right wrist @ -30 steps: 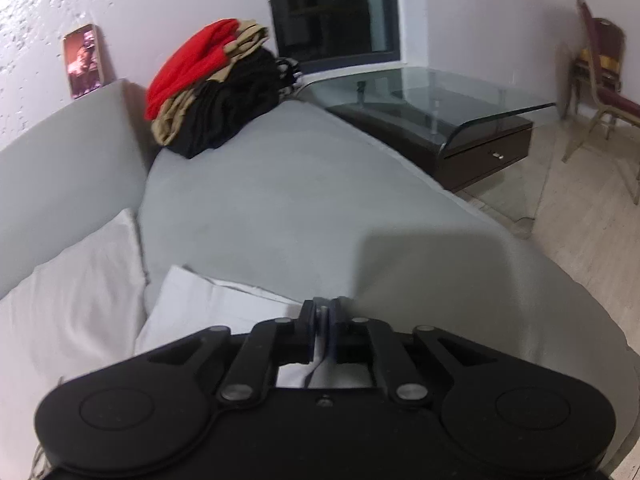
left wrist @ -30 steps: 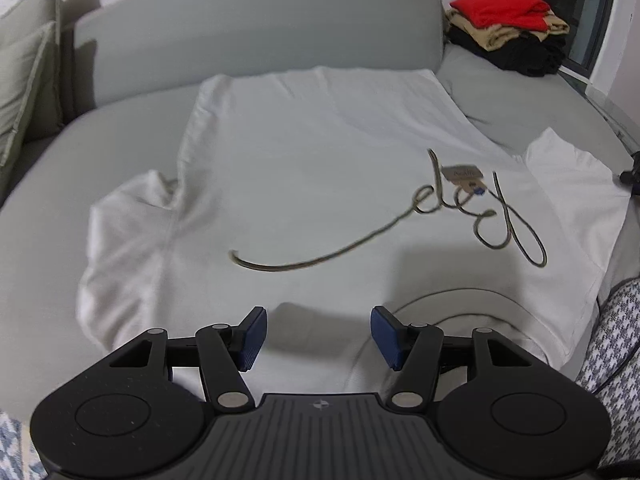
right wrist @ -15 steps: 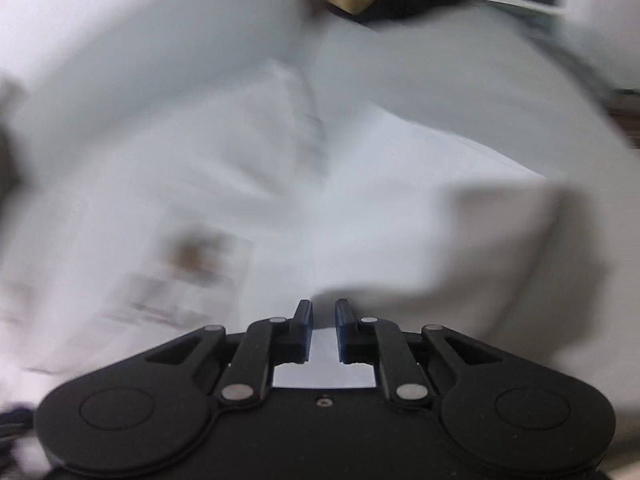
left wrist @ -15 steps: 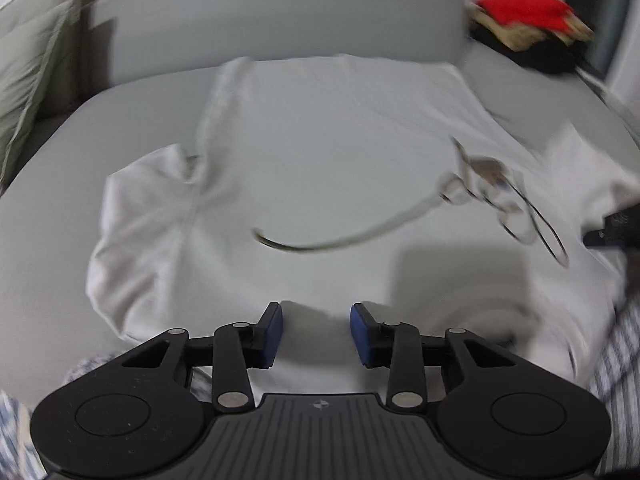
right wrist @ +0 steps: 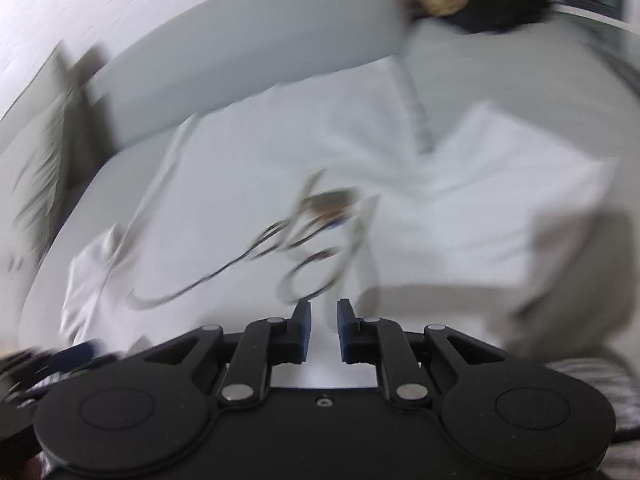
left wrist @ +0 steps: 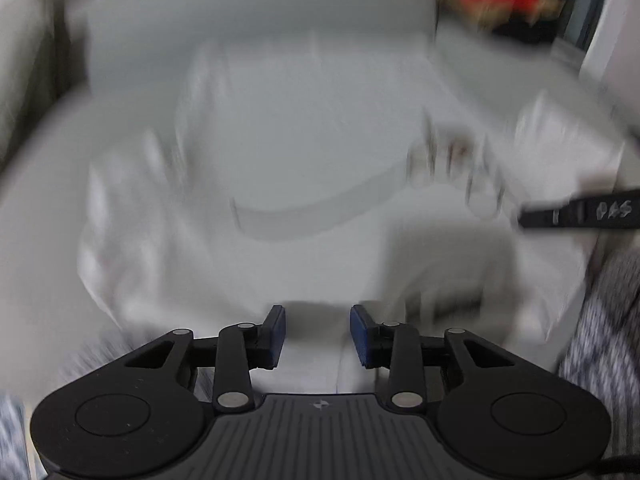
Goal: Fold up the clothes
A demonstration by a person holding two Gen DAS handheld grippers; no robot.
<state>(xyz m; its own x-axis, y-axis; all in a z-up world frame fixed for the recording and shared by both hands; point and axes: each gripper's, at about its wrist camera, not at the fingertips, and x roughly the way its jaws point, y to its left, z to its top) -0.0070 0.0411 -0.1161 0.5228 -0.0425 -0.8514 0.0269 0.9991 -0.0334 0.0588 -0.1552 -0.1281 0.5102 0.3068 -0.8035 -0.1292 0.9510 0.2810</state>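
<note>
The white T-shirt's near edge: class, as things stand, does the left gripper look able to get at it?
Probably yes. The left gripper has its jaws apart just above the white T-shirt, with nothing between them and the cloth; blur hides the exact hem.

The left gripper (left wrist: 317,330), low centre in its own view, holds its blue pads apart with nothing between them, while the right gripper (right wrist: 323,326), jaws just opening to a narrow gap, also grips nothing.
</note>
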